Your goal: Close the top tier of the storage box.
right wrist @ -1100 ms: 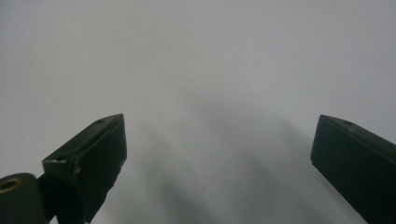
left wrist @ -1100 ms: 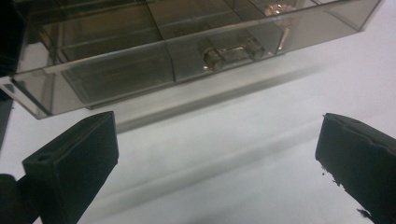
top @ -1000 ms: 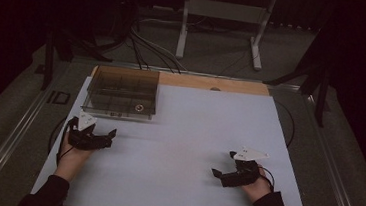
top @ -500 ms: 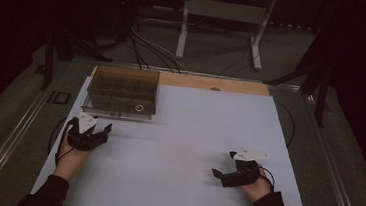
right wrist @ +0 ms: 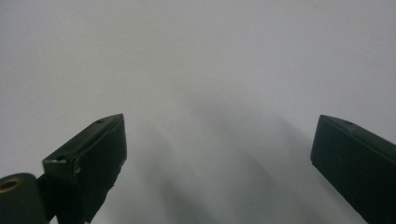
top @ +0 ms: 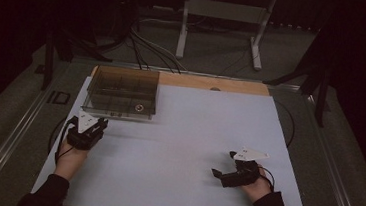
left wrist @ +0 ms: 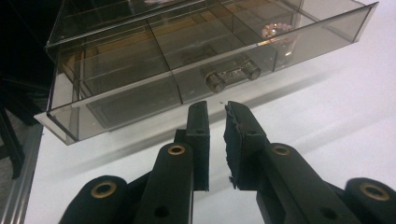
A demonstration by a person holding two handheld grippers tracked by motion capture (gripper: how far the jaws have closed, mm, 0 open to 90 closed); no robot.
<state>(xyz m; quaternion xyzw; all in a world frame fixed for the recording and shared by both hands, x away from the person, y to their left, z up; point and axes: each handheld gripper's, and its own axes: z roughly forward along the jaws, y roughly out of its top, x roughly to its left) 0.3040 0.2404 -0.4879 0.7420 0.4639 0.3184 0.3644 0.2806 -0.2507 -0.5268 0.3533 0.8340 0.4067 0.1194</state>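
A clear smoky compartment box (top: 121, 91) stands at the back left of the white table (top: 193, 134). My left gripper (top: 100, 122) rests just in front of it, pointing at its front wall. In the left gripper view the box (left wrist: 187, 51) has a small double-knob handle (left wrist: 232, 76) just beyond the gripper (left wrist: 215, 108). The jaws have just been closing and stand almost together with nothing between them. A small round item (left wrist: 275, 30) lies in a right-hand compartment. My right gripper (top: 222, 163) lies at the front right, its jaws wide open (right wrist: 219, 121) over bare table.
A wooden strip (top: 213, 83) runs along the table's far edge. Behind it on the floor are cables (top: 146, 44) and a white metal stand (top: 223, 16). A metal rail (top: 12, 133) lines the left side.
The left gripper's jaws have closed from wide apart to nearly together, with nothing taken. Neither hand has shifted, and the right gripper is as before.
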